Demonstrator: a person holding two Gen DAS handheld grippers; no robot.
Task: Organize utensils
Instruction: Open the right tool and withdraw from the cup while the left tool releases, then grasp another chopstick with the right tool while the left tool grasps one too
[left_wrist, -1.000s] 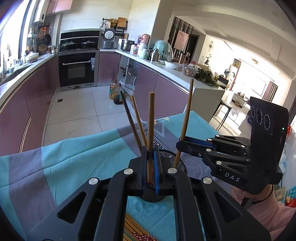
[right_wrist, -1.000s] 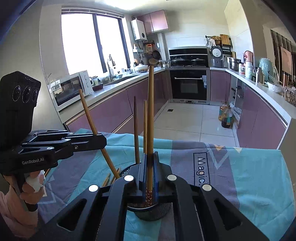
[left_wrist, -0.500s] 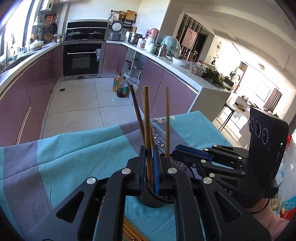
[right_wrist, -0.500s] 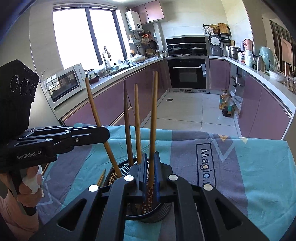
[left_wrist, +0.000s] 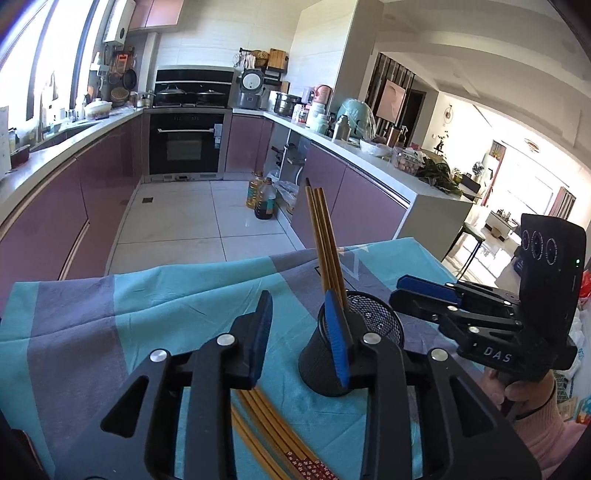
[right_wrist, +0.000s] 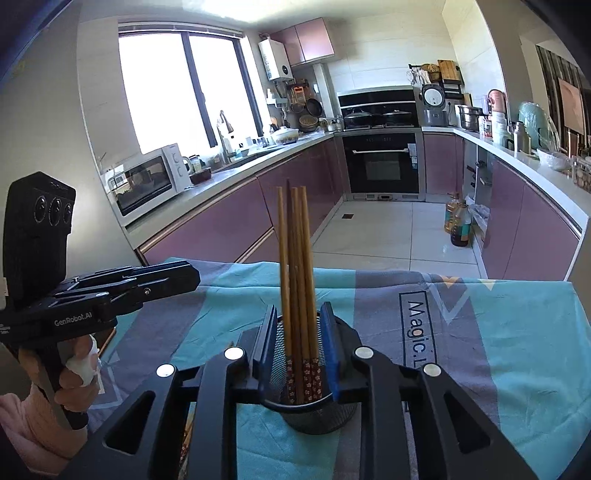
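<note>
Release step: both grippers, left (left_wrist: 301, 334) and right (right_wrist: 295, 354), have just been opening; fingers now narrowly parted, gripping nothing. Four chopsticks (right_wrist: 295, 266) stand near-upright in mesh cup (right_wrist: 310, 410), patterned ends down. Next, likely: fetch loose chopsticks (left_wrist: 273, 428) lying flat on desk (left_wrist: 147, 295).

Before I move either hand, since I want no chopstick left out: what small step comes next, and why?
Probably bring the left claw back and down to the loose chopsticks on the cloth beneath it. Both claws have just opened; the right claw grips nothing, and the chopsticks in the mesh cup stand freely.
</note>
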